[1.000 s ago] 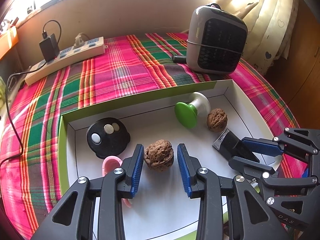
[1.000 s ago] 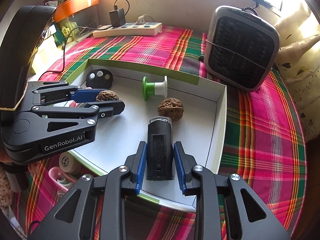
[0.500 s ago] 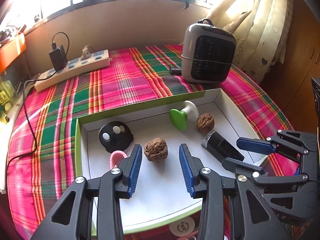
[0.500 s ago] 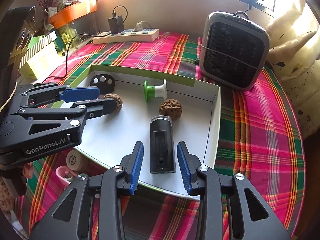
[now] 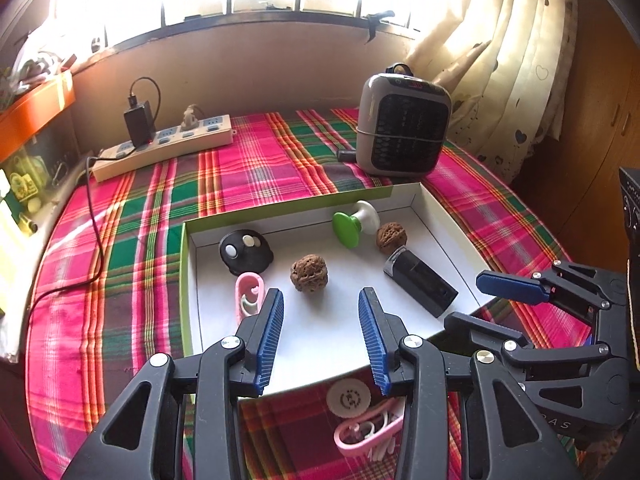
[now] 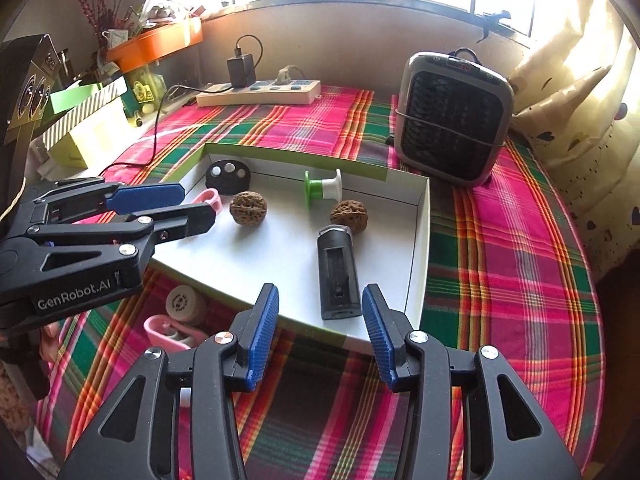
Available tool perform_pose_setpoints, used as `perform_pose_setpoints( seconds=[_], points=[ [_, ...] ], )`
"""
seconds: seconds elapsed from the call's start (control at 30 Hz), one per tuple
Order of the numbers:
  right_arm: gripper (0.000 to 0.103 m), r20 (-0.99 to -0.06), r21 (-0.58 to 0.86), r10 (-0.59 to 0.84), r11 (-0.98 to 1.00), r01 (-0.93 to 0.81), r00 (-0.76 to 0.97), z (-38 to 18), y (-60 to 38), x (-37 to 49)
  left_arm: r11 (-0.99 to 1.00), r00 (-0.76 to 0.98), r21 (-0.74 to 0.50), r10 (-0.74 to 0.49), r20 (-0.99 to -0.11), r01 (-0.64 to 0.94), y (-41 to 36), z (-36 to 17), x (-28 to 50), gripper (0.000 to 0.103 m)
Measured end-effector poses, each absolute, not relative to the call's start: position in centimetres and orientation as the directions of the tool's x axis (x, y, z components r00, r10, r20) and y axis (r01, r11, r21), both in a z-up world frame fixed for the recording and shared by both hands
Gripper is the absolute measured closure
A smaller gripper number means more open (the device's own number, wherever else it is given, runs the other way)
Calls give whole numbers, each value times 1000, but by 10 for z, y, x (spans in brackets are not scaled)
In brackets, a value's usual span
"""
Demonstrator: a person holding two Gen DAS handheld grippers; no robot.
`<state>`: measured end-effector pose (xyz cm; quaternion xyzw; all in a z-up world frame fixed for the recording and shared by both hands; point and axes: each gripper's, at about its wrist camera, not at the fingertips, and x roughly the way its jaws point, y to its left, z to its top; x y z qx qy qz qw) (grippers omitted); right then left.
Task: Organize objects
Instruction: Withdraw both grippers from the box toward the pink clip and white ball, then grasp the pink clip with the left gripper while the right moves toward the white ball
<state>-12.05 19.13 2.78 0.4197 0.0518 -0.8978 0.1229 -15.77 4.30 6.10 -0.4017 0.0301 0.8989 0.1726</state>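
Observation:
A white box with green sides (image 5: 448, 220) (image 6: 420, 248) holds two walnuts (image 5: 309, 273) (image 6: 348, 216), a black rectangular device (image 5: 420, 286) (image 6: 337, 276), a green-and-white spool (image 5: 354, 222) (image 6: 322, 189), a black round remote (image 5: 245, 251) (image 6: 228, 176) and a pink clip (image 5: 249, 294). My left gripper (image 5: 320, 334) (image 6: 160, 208) is open and empty, raised above the box's near edge. My right gripper (image 6: 318, 334) (image 5: 480, 300) is open and empty, pulled back from the black device.
Outside the box, near its front edge, lie a white round disc (image 5: 349, 398) (image 6: 182, 300) and another pink clip (image 5: 366, 432) (image 6: 168, 330). A grey heater (image 5: 402, 126) (image 6: 454, 118) stands behind the box. A power strip (image 5: 164, 148) (image 6: 260, 92) lies at the back.
Both grippers opened wider and pulled back and up from the box. The left let go of the walnut, the right let go of the black device; both objects rest in the box.

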Motion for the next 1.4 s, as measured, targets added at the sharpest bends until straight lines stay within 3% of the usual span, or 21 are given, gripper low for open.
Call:
perform_pose_setpoints(
  seconds=[0.47,0.83,1.33,1.4],
  points=[
    [58,-741,57,-251,-948,314,-622,24,180,-81,-944,-641,-161,315,-700,-287,11,62,-118,65],
    [58,-748,102,-344,-905,414,-567,8,159,-63,-941,-592,-206,330,-735,-268,3,38,-102,65],
    [58,-777,95,-348,-888,449,-524,-12,143,-64,-911,-520,-275,403,-753,-307,7,21,-104,62],
    [63,-776,92,-347,-888,451,-526,-12,144,-63,-907,-515,-279,410,-752,-315,9,20,-104,62]
  ],
)
